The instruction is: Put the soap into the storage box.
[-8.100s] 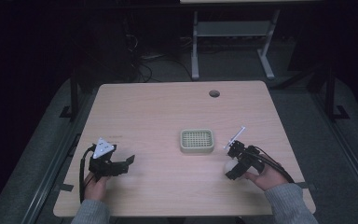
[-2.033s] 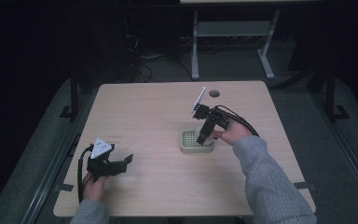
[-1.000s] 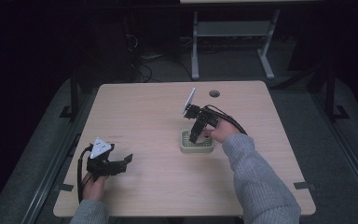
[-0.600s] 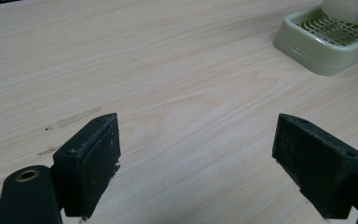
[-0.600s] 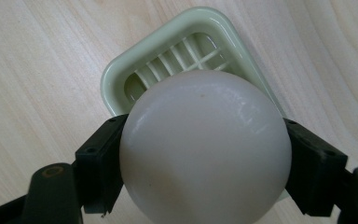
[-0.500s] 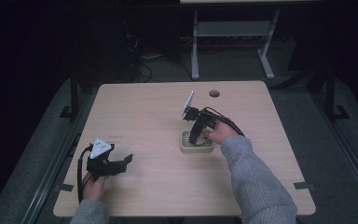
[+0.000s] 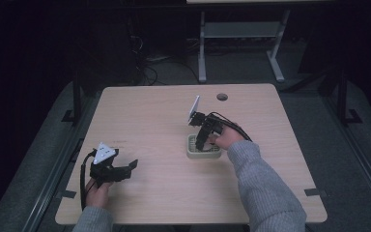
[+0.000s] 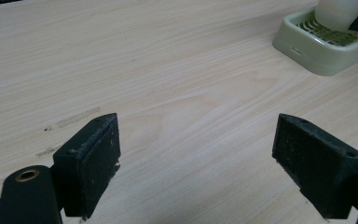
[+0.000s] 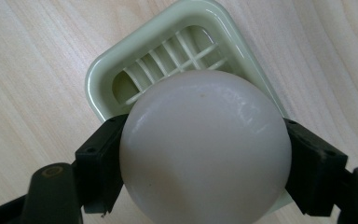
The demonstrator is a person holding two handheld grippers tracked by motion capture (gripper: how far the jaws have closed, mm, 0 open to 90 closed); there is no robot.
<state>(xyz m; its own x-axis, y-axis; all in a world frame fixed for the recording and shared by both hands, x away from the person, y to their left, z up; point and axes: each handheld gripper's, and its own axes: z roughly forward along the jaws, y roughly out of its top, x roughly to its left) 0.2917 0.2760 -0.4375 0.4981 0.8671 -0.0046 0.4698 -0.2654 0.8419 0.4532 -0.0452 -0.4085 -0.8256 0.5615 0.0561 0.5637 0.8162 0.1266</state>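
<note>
In the high view, a pale wooden table (image 7: 149, 121) is seen, with a small green tray (image 7: 203, 149) lying right of its middle. The right gripper (image 7: 202, 140) is held over the tray's left part, tipped downward, with its hand (image 7: 227, 138) and grey sleeve (image 7: 265, 193) reaching in from the lower right; what sits between its jaws cannot be made out here. The left gripper (image 7: 125, 169) is held low near the table's front left corner, well apart from the tray, its jaws pointed toward the right. A round hole (image 7: 222, 96) is set in the table near the far edge. In the left gripper view, the left gripper (image 8: 196, 154) is seen spread wide, with nothing between its jaws but bare tabletop; the tray (image 8: 317, 51) lies farther off at the upper right, and a white ball (image 8: 338, 11) is seen just above its grid. In the right gripper view, the right gripper (image 9: 205, 163) is closed on the ball (image 9: 205, 149), both jaws pressed against its sides. The ball is held directly over the tray (image 9: 98, 79), whose slatted floor is seen behind it; whether ball and tray touch cannot be told.
</note>
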